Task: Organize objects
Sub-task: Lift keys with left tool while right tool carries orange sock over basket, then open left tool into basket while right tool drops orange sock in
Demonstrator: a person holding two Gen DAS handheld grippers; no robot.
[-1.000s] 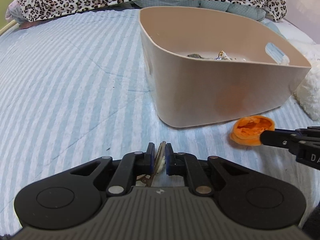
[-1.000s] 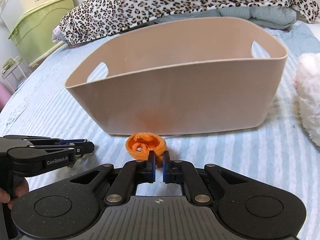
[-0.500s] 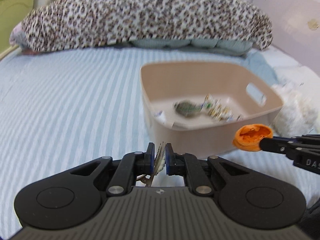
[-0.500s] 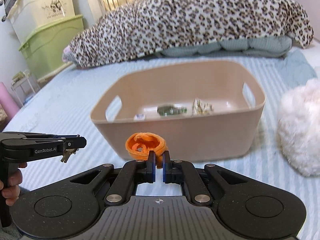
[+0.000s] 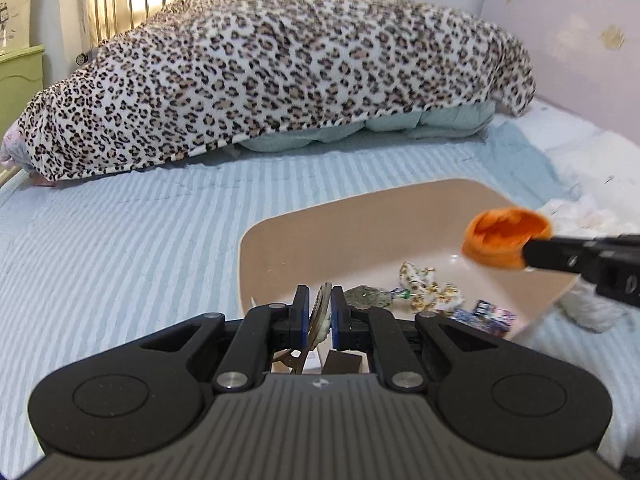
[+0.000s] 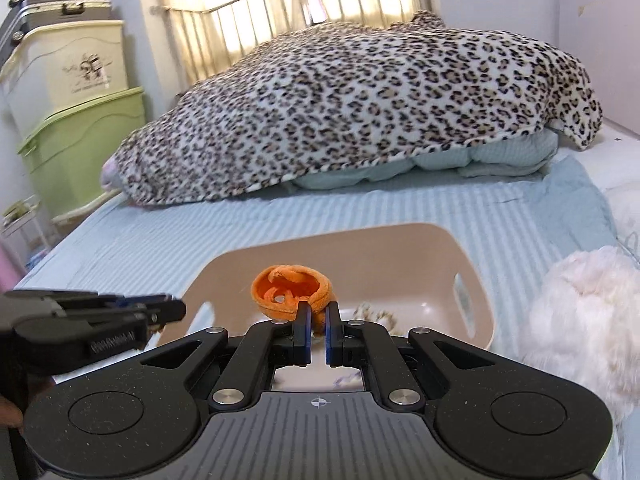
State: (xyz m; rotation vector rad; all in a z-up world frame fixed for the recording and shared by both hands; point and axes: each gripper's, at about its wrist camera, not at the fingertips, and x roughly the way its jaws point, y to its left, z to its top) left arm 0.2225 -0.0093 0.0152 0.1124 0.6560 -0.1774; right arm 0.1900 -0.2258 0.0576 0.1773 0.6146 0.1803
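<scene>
A beige plastic bin sits on the striped bed, with a floral scrunchie and small wrappers inside. My left gripper is shut on a bunch of keys and hangs over the bin's near left part. My right gripper is shut on an orange fabric roll, held above the bin. The roll also shows at the right of the left wrist view. The left gripper shows at the left of the right wrist view.
A leopard-print blanket lies over pillows at the head of the bed. A white fluffy thing lies right of the bin. Green and cream storage boxes stand left of the bed.
Both grippers have risen from bed level beside the bin to above it, carrying the keys and the orange roll. The bin's inside now shows from above.
</scene>
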